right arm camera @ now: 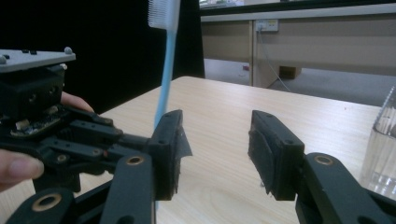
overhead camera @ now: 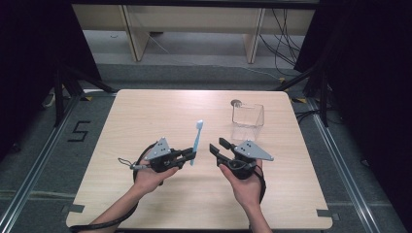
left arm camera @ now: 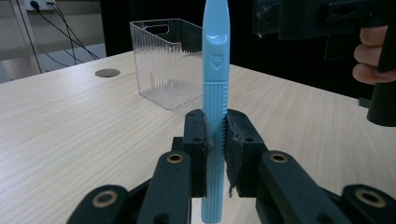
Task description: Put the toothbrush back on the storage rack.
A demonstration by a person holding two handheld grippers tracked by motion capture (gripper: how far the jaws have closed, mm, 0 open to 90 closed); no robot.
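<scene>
The toothbrush [overhead camera: 196, 141] is standing upright above the table [overhead camera: 145, 116], bristle head at the top, clamped near the lower end of its light blue handle. The left gripper [overhead camera: 190, 154] is gripping it: in the left gripper view, the 2 black jaws are pressing against both flanks of the ribbed handle [left arm camera: 215, 107], and a short stub of handle is projecting below the pads. The long axis of the toothbrush is running roughly vertical, at right angles to the left jaws.

The right gripper [overhead camera: 219, 145] is hovering just beside the left gripper, to its right, and its 2 jaws are standing well apart with nothing between them. In the right gripper view, the toothbrush shaft [right arm camera: 164, 79] is rising just beyond and to the left of the left-hand jaw, not yet inside the gap. The right gripper is therefore the nearer free tool, and a short sideways shift toward the handle is likely what a handover is requiring.

The clear plastic bin [overhead camera: 247, 121] is sitting on the far right part of the table, beyond the right gripper and apart from both grippers. A round grommet [overhead camera: 236, 103] is lying in the tabletop just behind the bin. The bin is probably the destination.
</scene>
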